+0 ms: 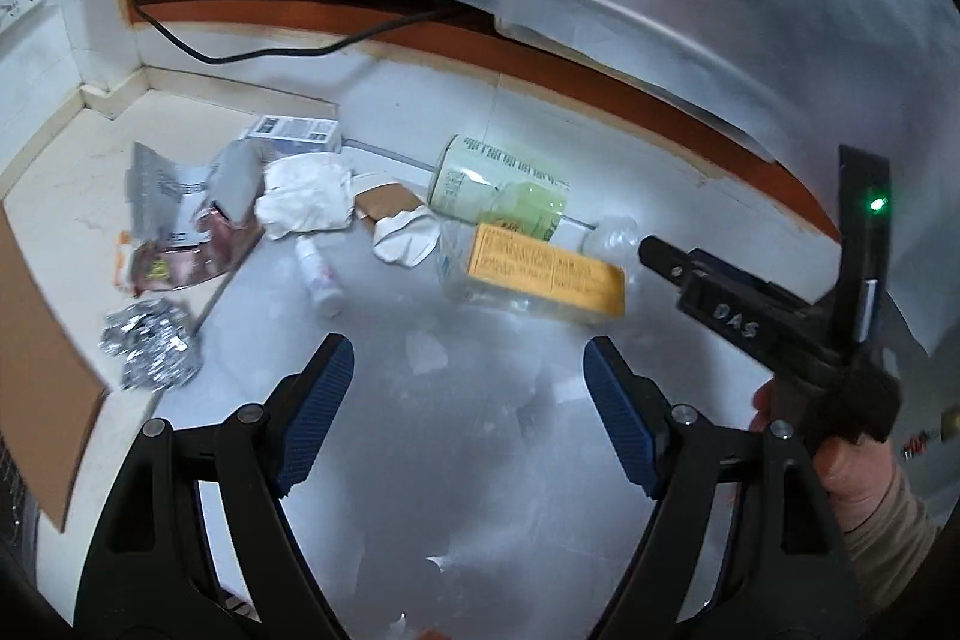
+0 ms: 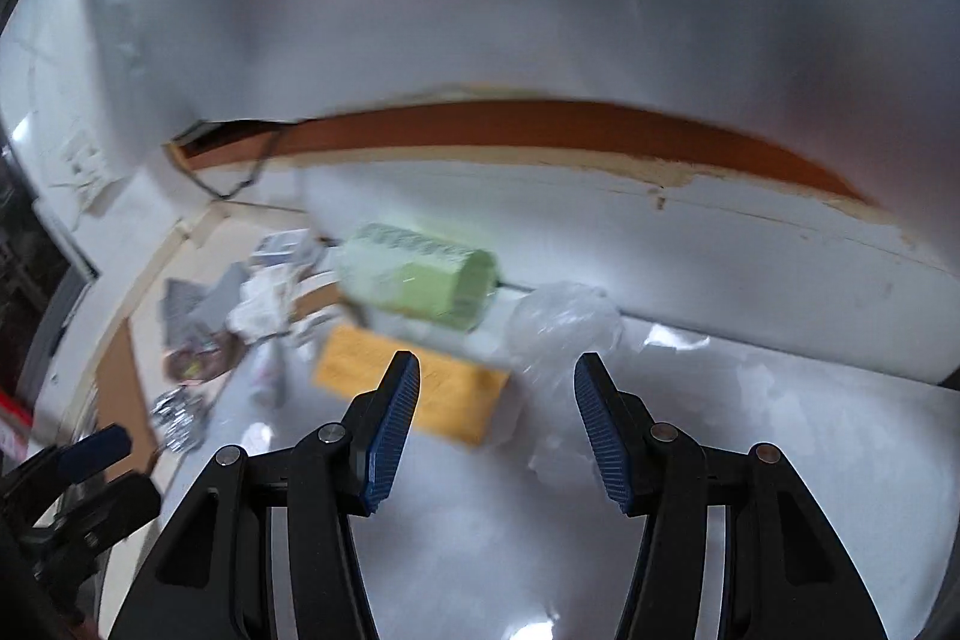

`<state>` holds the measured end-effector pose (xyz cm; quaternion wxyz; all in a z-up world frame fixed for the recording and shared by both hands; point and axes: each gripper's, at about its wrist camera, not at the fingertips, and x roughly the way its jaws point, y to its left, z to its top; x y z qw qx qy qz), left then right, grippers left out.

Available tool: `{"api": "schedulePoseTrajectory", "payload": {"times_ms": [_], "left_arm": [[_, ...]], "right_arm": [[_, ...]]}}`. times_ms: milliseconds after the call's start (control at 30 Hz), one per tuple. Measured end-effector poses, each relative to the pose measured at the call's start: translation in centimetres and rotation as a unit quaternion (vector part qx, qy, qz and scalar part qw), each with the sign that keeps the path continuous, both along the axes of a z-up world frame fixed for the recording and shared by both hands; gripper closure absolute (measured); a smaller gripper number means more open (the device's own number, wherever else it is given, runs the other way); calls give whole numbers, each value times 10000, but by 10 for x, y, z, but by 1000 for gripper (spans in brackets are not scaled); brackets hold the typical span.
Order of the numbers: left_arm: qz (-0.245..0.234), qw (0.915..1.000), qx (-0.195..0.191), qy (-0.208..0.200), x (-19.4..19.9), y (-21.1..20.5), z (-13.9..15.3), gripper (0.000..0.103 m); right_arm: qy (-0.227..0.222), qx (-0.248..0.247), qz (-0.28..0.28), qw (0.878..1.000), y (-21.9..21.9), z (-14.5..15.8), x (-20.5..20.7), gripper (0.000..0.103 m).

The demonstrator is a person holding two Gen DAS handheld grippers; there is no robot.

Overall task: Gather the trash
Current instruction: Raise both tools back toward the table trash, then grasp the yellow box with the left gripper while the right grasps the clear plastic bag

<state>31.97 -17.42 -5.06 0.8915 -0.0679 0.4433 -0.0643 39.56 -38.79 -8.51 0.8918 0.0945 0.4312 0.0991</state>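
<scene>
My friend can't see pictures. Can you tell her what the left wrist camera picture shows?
The left gripper hangs open and empty over a white floor littered with trash: a pale green bottle, a yellow-labelled clear container, crumpled tissue, and crumpled foil. The right gripper, held in a hand, reaches in beside it.

A black cable droops beneath an orange-brown ledge (white wall below it).

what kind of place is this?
Probably an indoor room corner, floor level: trash such as a green can, a yellow-labelled box and crumpled foil lies beside a white wall with skirting.
</scene>
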Motion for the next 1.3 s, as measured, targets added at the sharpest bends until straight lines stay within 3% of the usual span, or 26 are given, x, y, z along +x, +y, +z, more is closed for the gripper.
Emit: {"api": "schedulePoseTrajectory", "payload": {"times_ms": [233,433,500,700,1133,1300], "left_arm": [[168,9995,-207,197,32,-4,-24,27],[242,9991,-236,260,41,1,-33,27],[280,9989,-250,287,42,5,-34,27],[393,9970,-449,502,37,17,-51,27],[658,9879,-1038,942,14,37,-80,26],[804,9873,-1002,937,16,37,-79,26]], "right_arm": [[165,-216,-234,9994,3,-43,35,48],[386,-131,-168,9990,8,-69,41,50],[407,-47,78,9991,11,-71,39,72],[446,18,519,9977,31,-69,21,90],[592,420,709,9948,59,-65,-51,96],[658,555,807,9930,63,-64,-71,98]]}}
